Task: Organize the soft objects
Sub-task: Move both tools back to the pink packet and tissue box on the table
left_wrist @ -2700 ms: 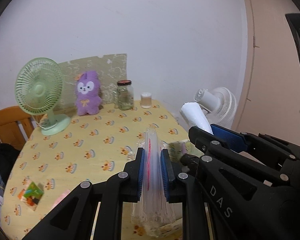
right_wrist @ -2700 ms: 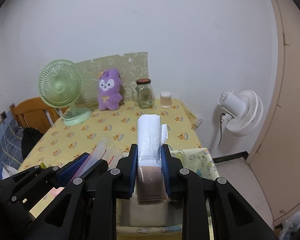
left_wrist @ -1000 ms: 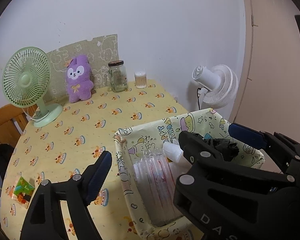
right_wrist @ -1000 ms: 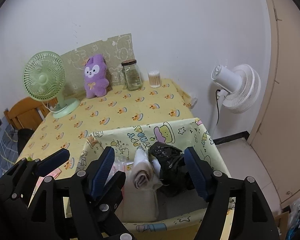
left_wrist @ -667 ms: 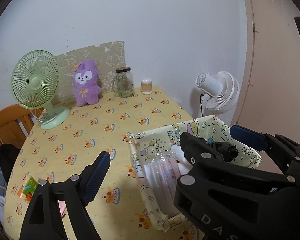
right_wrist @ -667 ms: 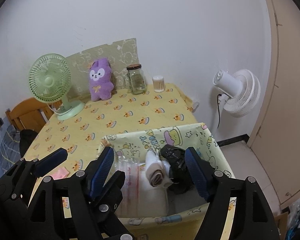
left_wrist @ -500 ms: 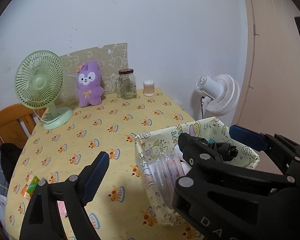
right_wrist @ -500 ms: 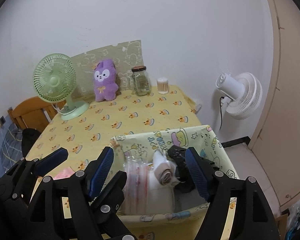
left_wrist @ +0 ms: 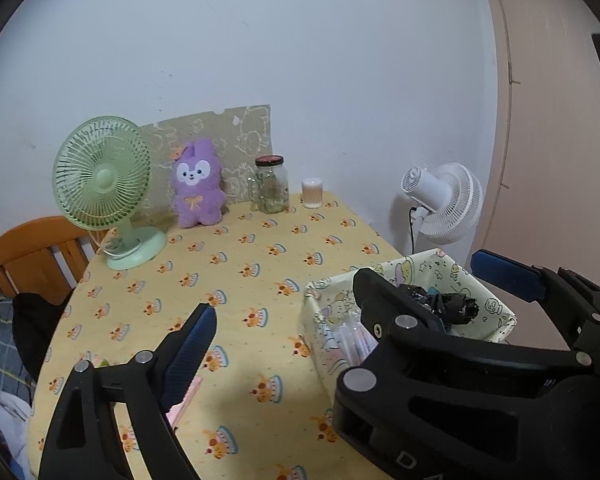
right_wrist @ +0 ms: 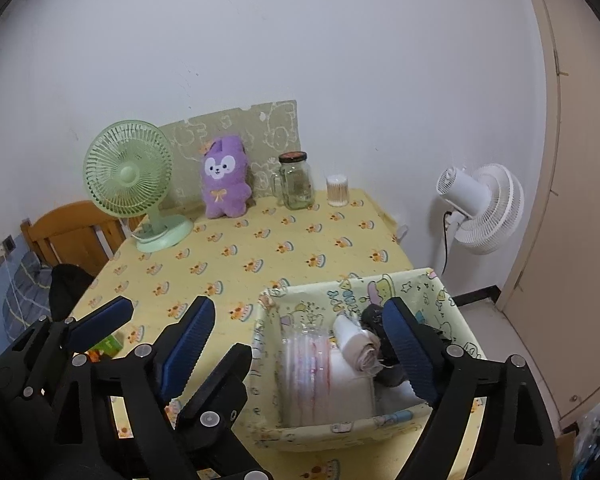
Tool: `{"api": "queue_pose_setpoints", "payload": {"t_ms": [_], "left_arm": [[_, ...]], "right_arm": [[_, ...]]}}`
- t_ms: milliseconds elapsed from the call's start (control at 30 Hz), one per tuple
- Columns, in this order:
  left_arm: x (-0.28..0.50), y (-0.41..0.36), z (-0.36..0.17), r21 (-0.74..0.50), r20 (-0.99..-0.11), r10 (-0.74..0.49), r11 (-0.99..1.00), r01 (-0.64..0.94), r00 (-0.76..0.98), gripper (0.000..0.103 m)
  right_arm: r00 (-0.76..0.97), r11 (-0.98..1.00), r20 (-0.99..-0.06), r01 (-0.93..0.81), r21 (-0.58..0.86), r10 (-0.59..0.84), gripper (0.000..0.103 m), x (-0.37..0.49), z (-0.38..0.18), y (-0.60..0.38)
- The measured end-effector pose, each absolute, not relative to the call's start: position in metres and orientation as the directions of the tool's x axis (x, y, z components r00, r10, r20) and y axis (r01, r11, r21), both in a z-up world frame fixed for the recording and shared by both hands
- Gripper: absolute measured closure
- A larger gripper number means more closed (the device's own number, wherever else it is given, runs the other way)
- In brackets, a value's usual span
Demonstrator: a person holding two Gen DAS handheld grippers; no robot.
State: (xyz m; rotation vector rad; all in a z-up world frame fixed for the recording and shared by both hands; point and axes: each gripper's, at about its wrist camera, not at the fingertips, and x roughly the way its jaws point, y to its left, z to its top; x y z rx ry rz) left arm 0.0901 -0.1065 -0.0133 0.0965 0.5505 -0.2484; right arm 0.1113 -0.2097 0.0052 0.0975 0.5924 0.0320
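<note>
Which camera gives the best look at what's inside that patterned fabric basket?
The right wrist view: it looks down into the basket, showing the clear packet, pale roll and black bundle. In the left wrist view the basket is largely blocked by the right gripper.

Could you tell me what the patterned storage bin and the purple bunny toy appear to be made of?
The cartoon-printed yellow storage bin looks like coated fabric: soft, slightly sagging walls with a faint sheen. The purple bunny toy looks like fuzzy matte plush with a stitched face.

purple plush point(right_wrist: 223, 178), mint fan point(right_wrist: 128, 174), seemingly cartoon-print basket point(right_wrist: 428, 286)
</note>
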Motion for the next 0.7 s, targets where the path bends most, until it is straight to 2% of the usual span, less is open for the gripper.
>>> {"api": "queue_pose_setpoints", "payload": {"t_ms": [333, 700], "left_arm": [[0.081, -0.079, -0.005, 0.015, -0.5, -0.209, 0.968, 0.25, 0.841, 0.007], [0.077, -0.044, -0.009, 0.019, -0.497, -0.159, 0.981, 0.194, 0.853, 0.002]], "right_arm": [[0.852, 0.998, -0.521, -0.014, 0.069, 0.048, 0.002, 0.102, 0.019, -0.179], [0.853, 0.997, -0.517, -0.037, 0.063, 0.064, 0.0, 0.101, 0.02, -0.145]]}}
